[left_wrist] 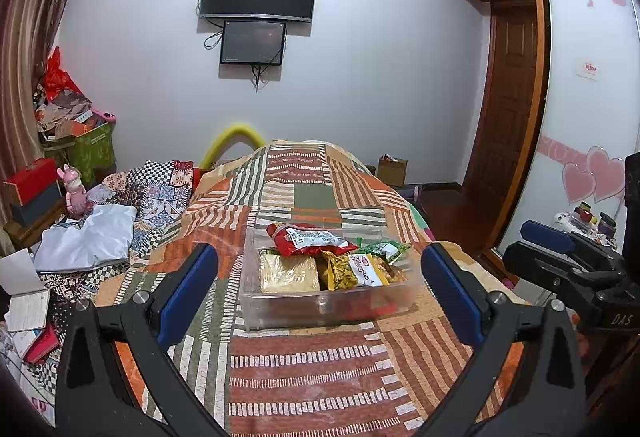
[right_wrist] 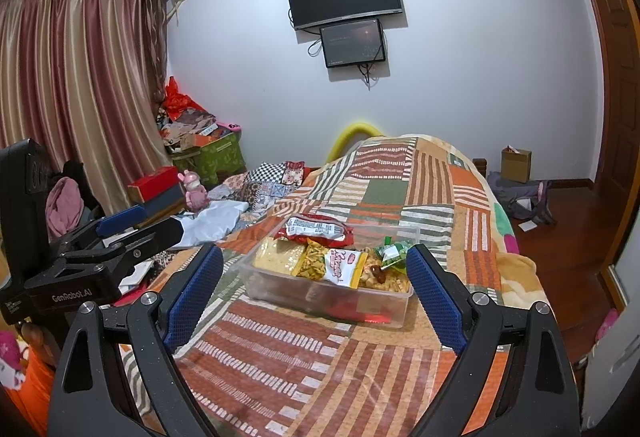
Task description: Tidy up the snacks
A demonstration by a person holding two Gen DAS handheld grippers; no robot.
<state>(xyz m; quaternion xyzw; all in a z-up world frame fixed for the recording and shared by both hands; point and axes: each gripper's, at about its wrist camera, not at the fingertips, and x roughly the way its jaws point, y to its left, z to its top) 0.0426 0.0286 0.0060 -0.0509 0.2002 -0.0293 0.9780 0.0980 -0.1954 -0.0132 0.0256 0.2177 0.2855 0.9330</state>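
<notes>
So the clear rectangular plastic bin [left_wrist: 326, 301] sits on the patchwork striped bedspread [left_wrist: 304, 369], roughly mid-bed and a bit toward the bed's right edge. It's packed with snacks: a red crinkly snack bag with a white label [left_wrist: 310, 239] lies across the top at the bin's far side, a flat gold foil packet [left_wrist: 289, 273] fills the near-left part, and next to it stands a yellow bag of stick-shaped crisps [left_wrist: 340, 269], then a white-and-yellow bag with red lettering [left_wrist: 366, 269]. A small green packet [left_wrist: 386, 249] pokes up at the far-right corner of the bin.

Both claws hang short of the bin, not touching it. The left gripper [left_wrist: 320, 289] has its blue-padded jaws spread wide with nothing between them except the view of the bin. The right gripper [right_wrist: 316, 289] is the same deal, jaws well apart and empty. Each one shows up from the side in the other's camera, just beside its neighbour.

Off on the bed's left edge there's a crumpled white cloth [left_wrist: 90, 241], and a pink bunny figurine [left_wrist: 74, 191] stands near it.
</notes>
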